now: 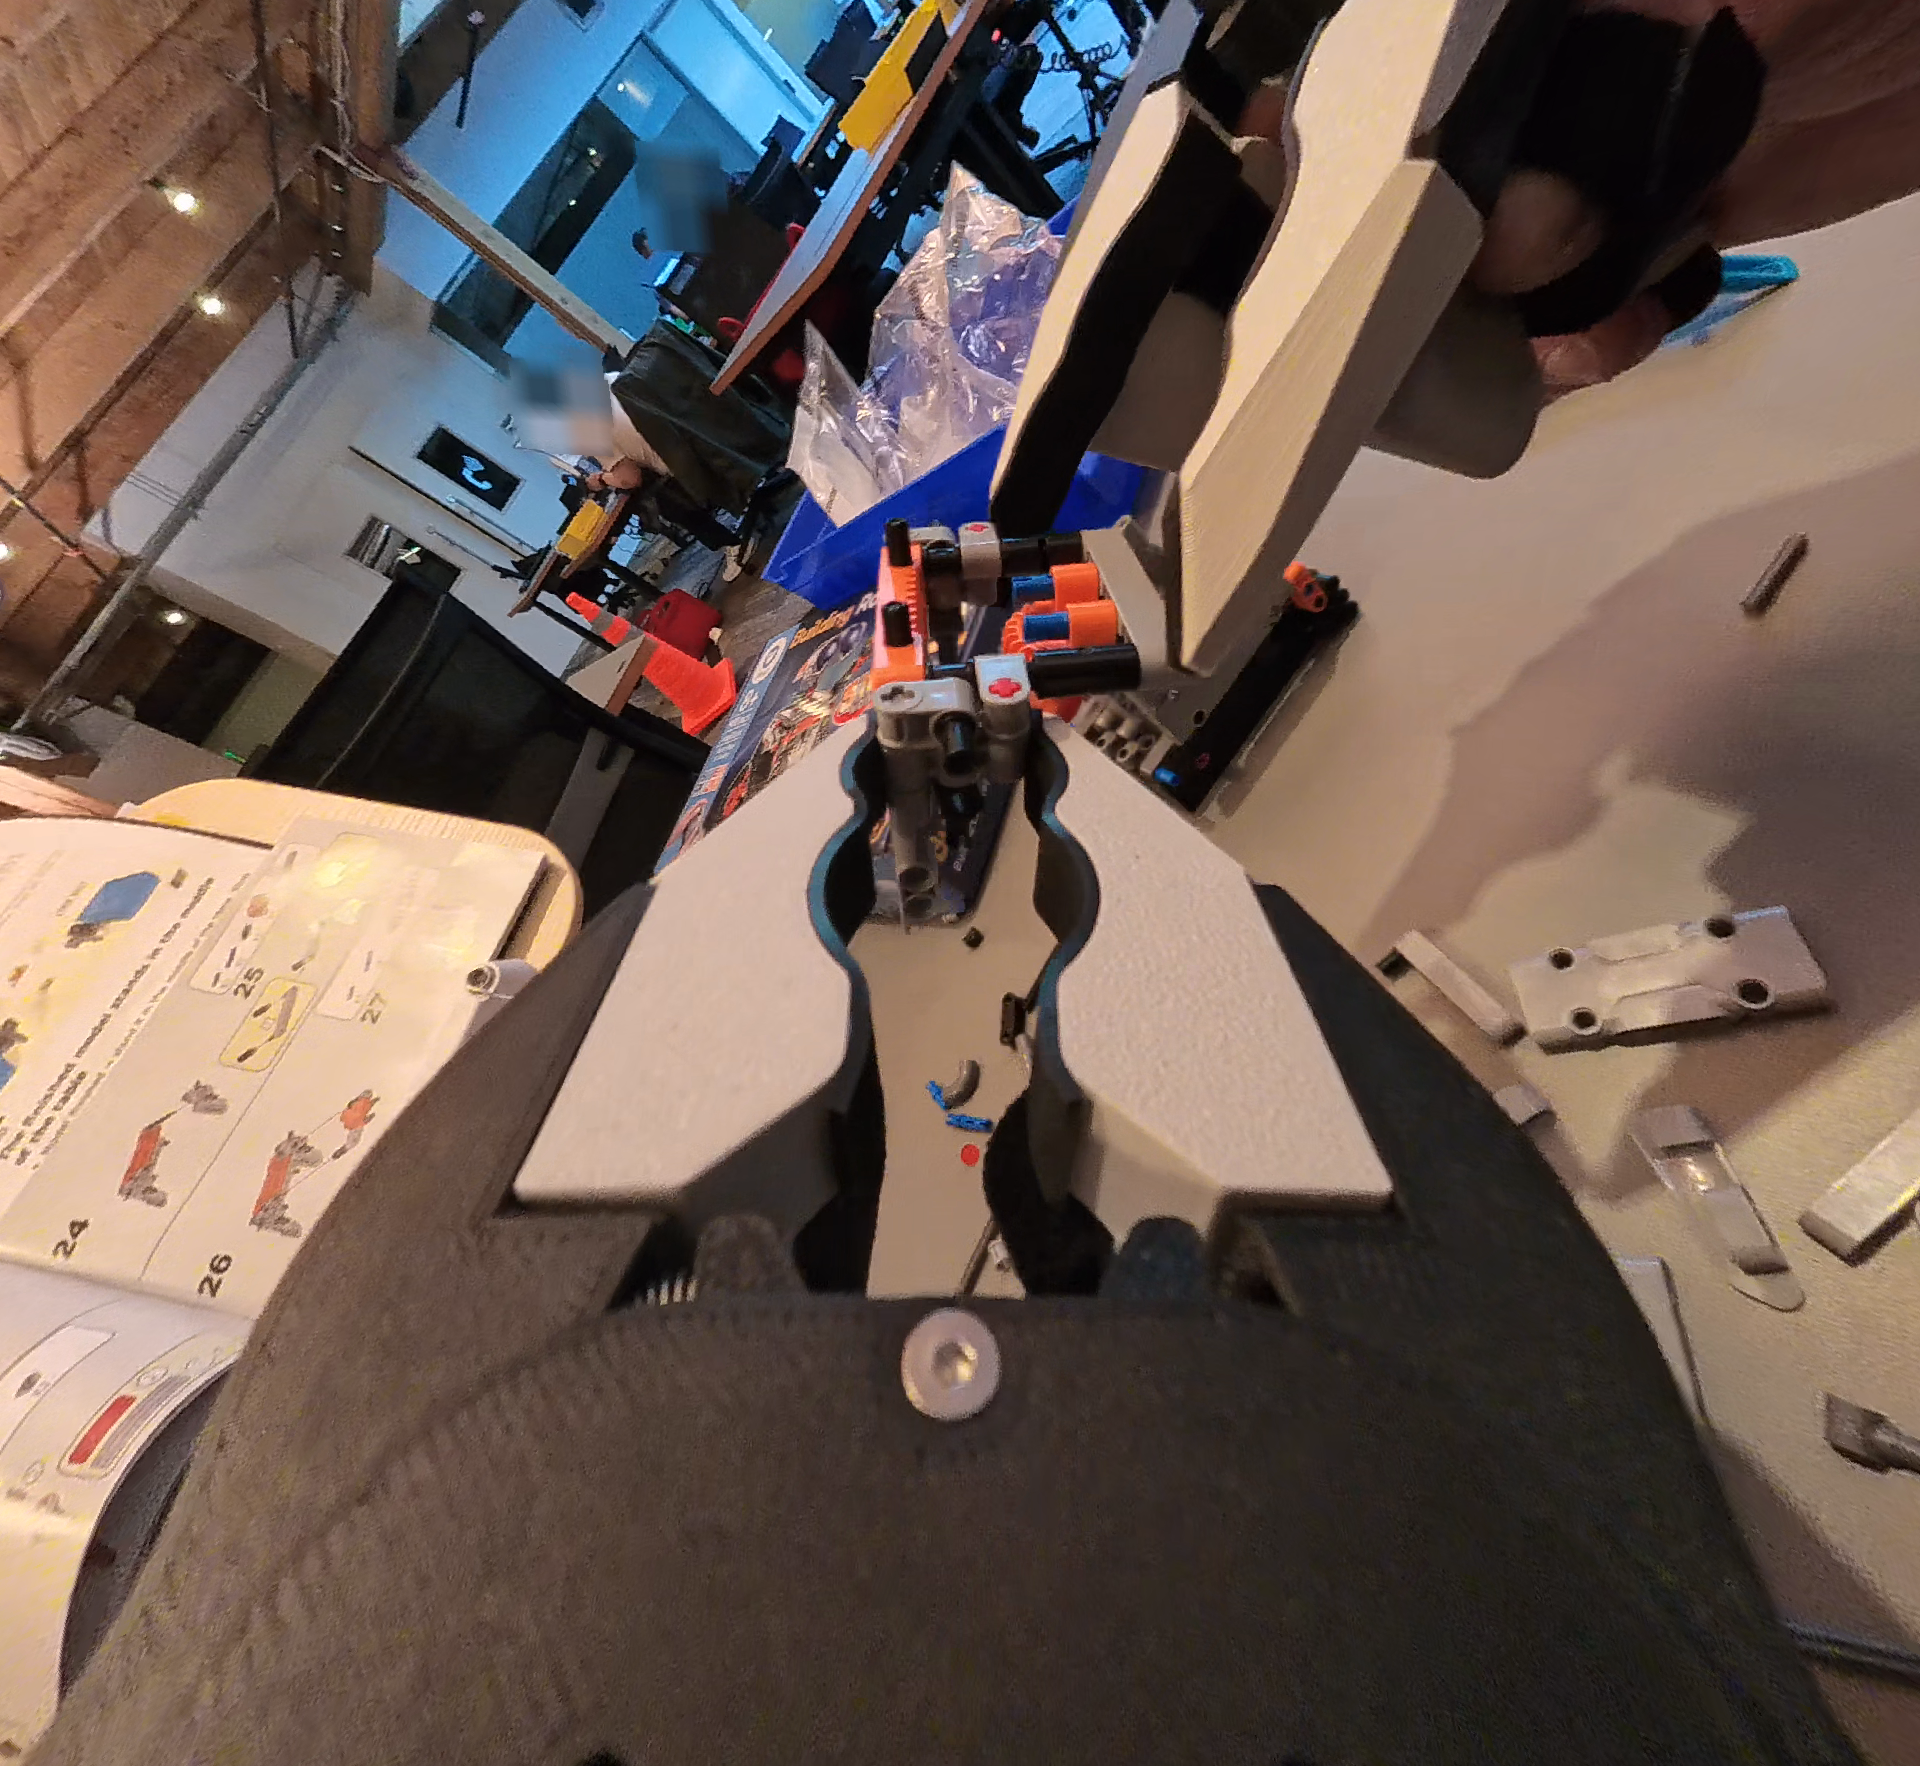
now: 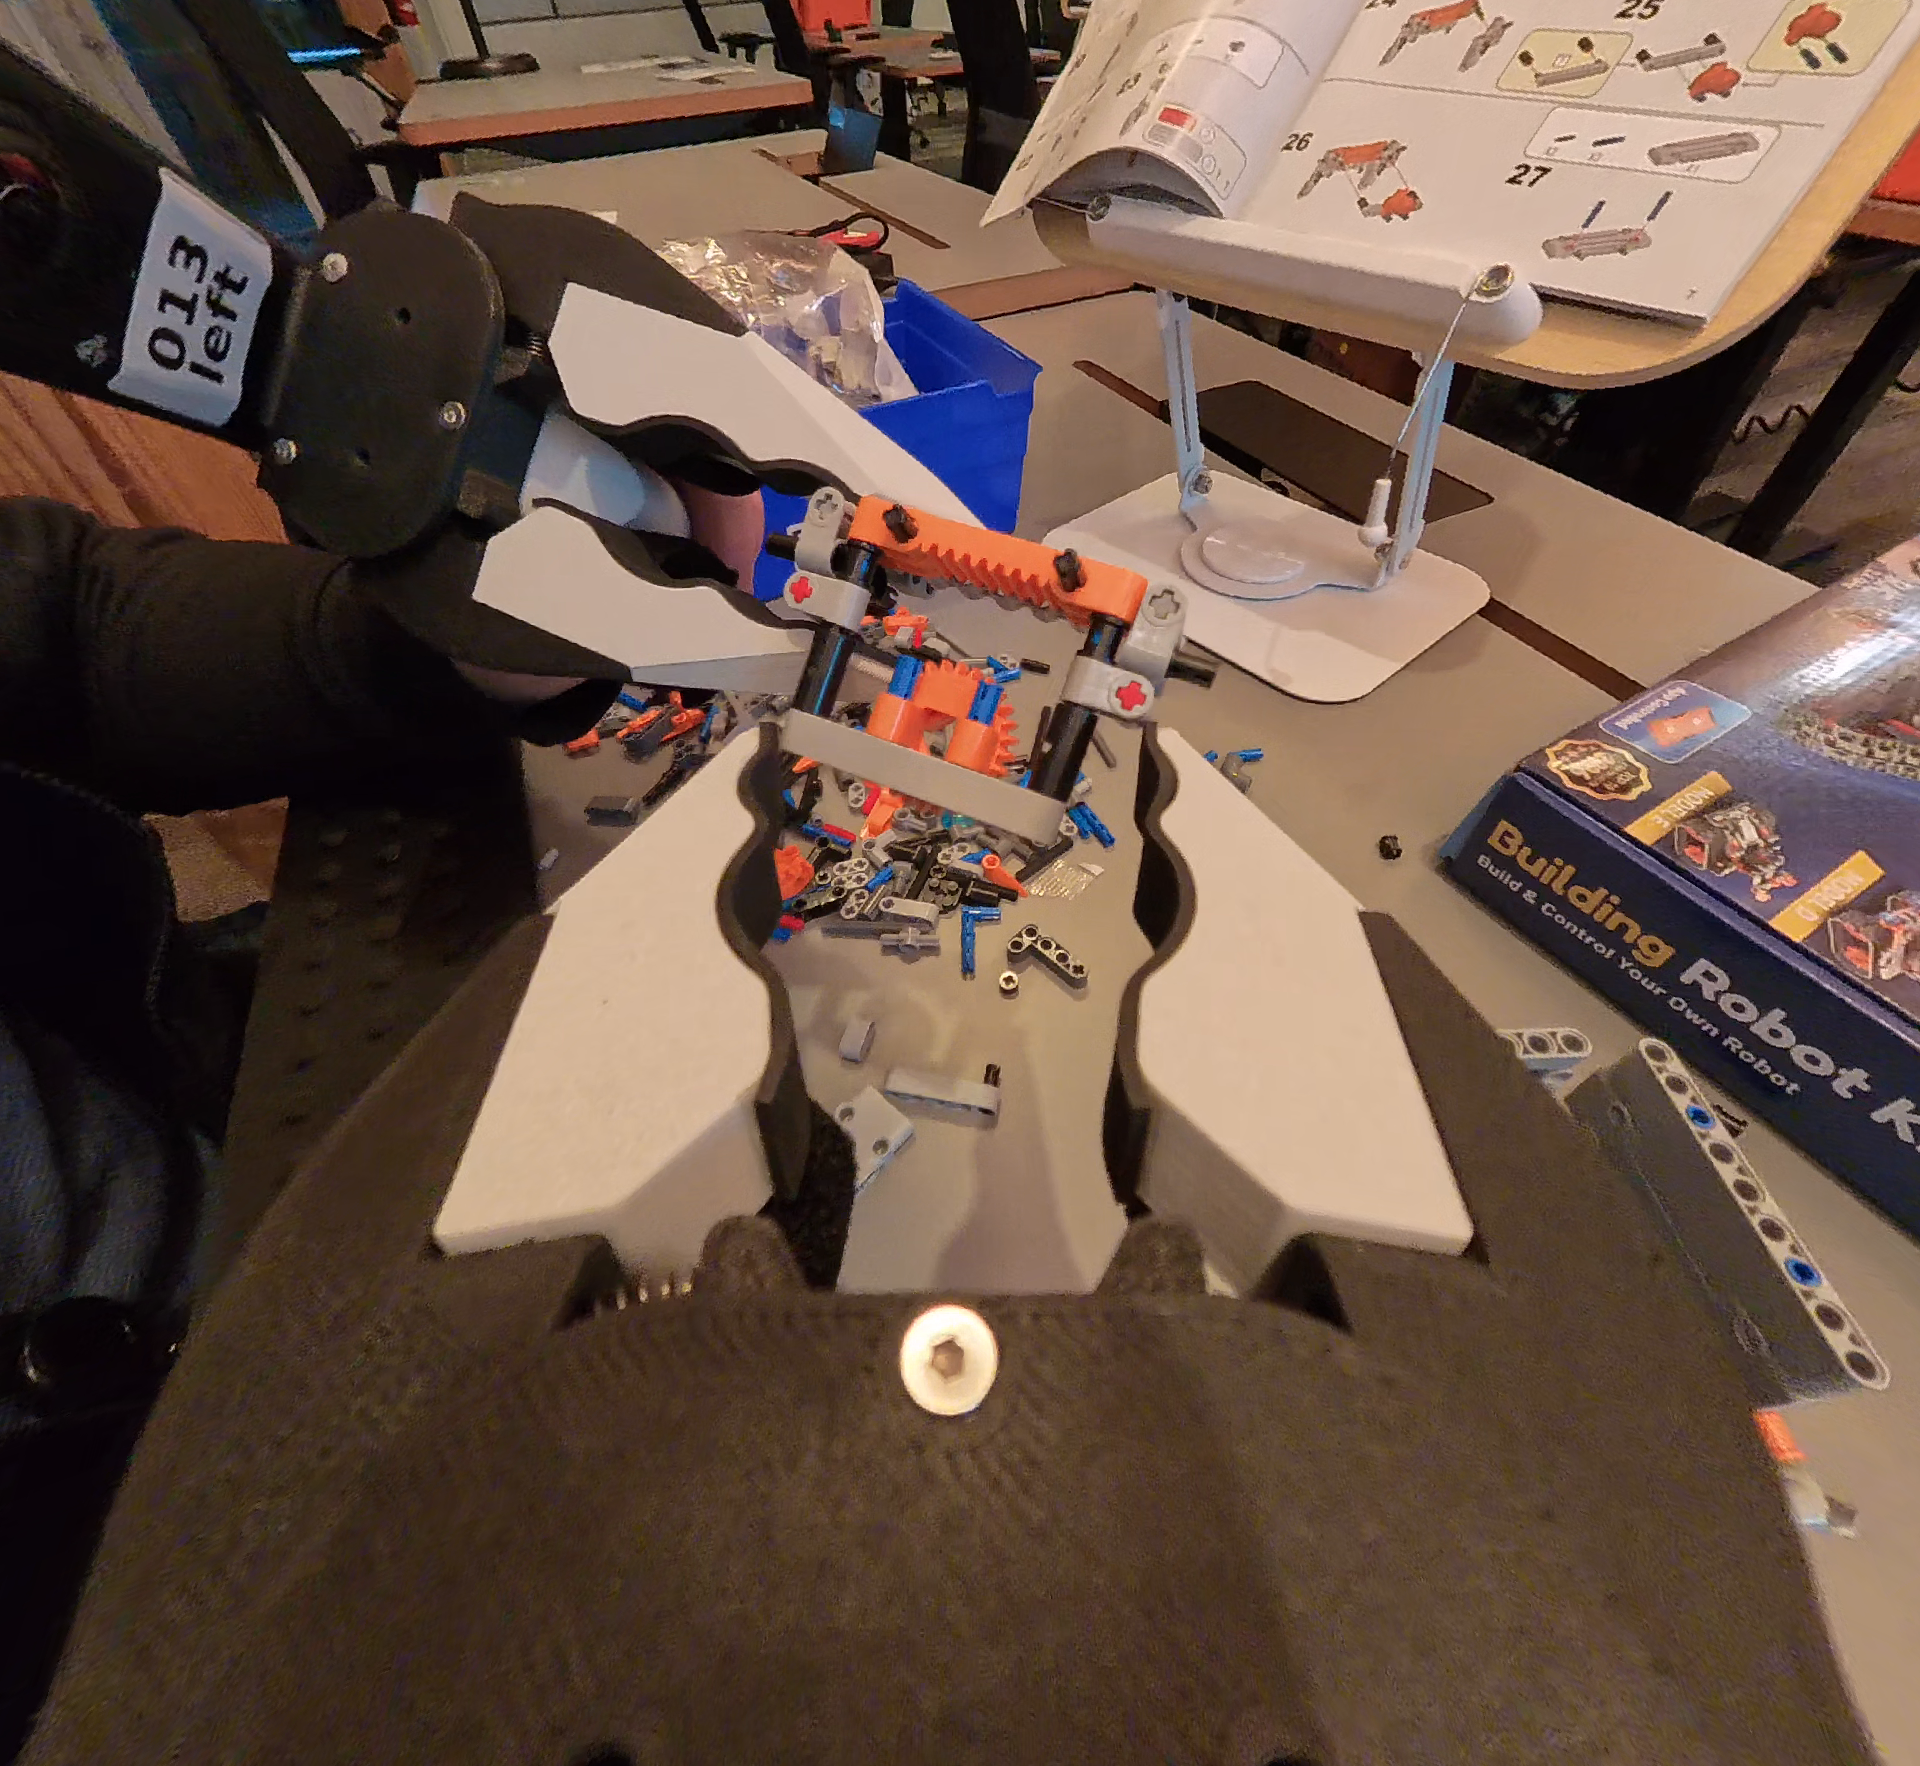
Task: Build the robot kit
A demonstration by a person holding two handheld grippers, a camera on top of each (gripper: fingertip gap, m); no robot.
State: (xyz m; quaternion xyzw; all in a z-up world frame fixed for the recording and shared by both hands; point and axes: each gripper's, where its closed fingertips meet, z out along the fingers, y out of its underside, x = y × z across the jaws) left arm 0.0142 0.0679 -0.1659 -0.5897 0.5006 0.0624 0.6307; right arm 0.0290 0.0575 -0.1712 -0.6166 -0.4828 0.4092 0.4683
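Meanwhile, at the left of the right wrist view, the left gripper (image 2: 805, 620), wearing a white printed label on its black body, has its jaws clamped on one grey end of a small frame model (image 2: 977, 667). Its orange toothed bar runs lengthwise from upper left to lower right, with two black posts dropping to a grey beam below; orange gears sit inside the frame. It hangs in the air above a scatter of loose parts (image 2: 925, 875), black, grey, blue and orange, strewn on the grey counter (image 2: 1351, 812).

Behind the gripper stands a blue bin (image 2: 966, 428) stuffed with crumpled clear plastic bags (image 2: 790, 303).

Nearer the camera, the right gripper (image 2: 951, 781) has its jaws spread wide, empty, just below the model's grey beam and not touching it. Seen from the left wrist view, the right gripper (image 1: 1101, 573) reaches in from the upper right beside the model (image 1: 977, 656).

Farther right, an open instruction booklet (image 2: 1455, 85) with numbered building steps rests tilted on a white stand (image 2: 1288, 563). At the far right lies a dark blue kit box (image 2: 1704, 864) with yellow and white lettering, flat on the counter, a perforated black beam (image 2: 1745, 1197) just beside it.
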